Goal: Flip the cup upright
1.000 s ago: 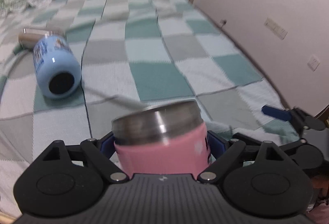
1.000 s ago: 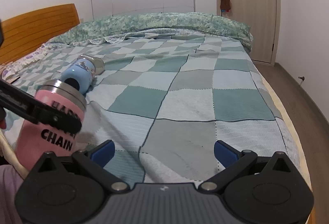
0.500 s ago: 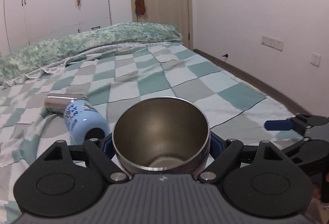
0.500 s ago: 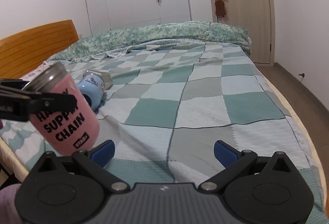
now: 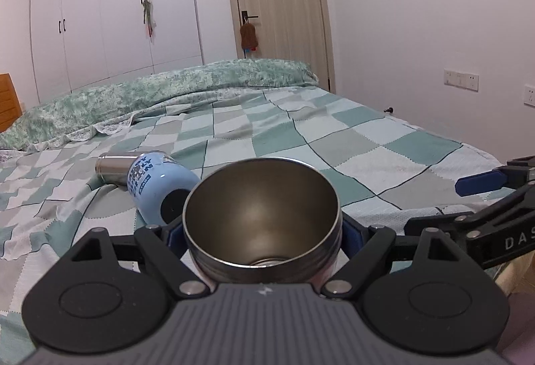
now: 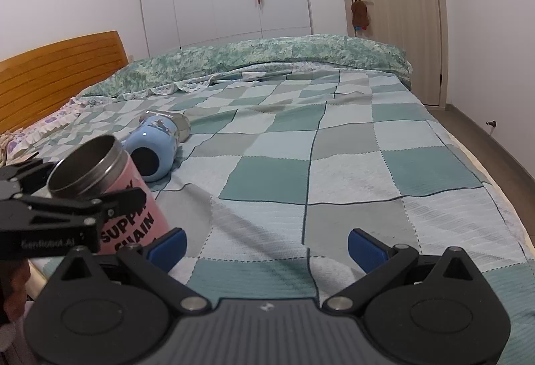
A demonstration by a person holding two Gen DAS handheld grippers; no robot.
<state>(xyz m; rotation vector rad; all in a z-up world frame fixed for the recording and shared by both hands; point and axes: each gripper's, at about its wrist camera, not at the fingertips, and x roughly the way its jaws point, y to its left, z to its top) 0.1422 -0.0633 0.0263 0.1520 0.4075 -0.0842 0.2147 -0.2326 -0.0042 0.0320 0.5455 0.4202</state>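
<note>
My left gripper is shut on a pink steel cup; its open mouth tilts up toward the camera. In the right wrist view the pink cup leans to the left, held above the bed's front left, with black lettering on its side. A blue cup lies on its side on the checked blanket, its dark base toward me; it also shows in the right wrist view. My right gripper is open and empty over the blanket.
The bed with its green checked blanket fills both views. A rolled green duvet lies at the far end, a wooden headboard at the left. The bed's right edge drops to the floor by the door.
My left gripper has tilted the pink cup from mouth-down-forward to mouth-up, and its view swung up from the blanket to the room. The right gripper rose slightly.
</note>
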